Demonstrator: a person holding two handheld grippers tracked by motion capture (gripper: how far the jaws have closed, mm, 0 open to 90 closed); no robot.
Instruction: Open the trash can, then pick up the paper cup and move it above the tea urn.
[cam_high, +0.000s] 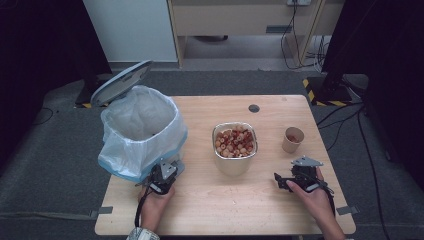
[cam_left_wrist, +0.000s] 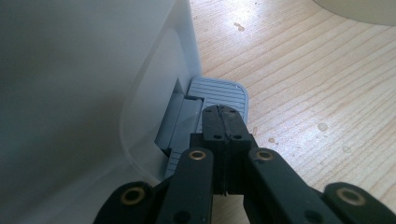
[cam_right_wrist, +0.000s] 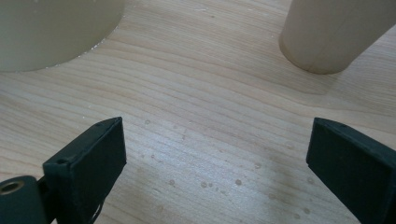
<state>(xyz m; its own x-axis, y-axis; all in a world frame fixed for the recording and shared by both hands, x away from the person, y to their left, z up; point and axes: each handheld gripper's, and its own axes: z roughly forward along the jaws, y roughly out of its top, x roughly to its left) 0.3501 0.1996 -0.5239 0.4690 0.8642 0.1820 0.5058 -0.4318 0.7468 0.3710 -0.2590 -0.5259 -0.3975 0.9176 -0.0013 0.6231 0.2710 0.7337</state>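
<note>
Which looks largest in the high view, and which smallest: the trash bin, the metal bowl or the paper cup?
1. trash bin, clearly the largest.
2. metal bowl, medium.
3. paper cup, the smallest.
All three stand at a similar depth on the table, so the order is safe.

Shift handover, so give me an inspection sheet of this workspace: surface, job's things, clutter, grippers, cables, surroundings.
Surface: wooden table, a few small drops and crumbs.
Job's things: pedal bin with its lid up and a liner; grey pedal.
Clutter: metal bowl of small reddish pieces; paper cup.
Grippers: left gripper shut, tips on the pedal; right gripper open over bare wood, nothing between its jaws.
Cables: black cables on the floor at right.
Surroundings: grey carpet, wooden furniture behind.
</note>
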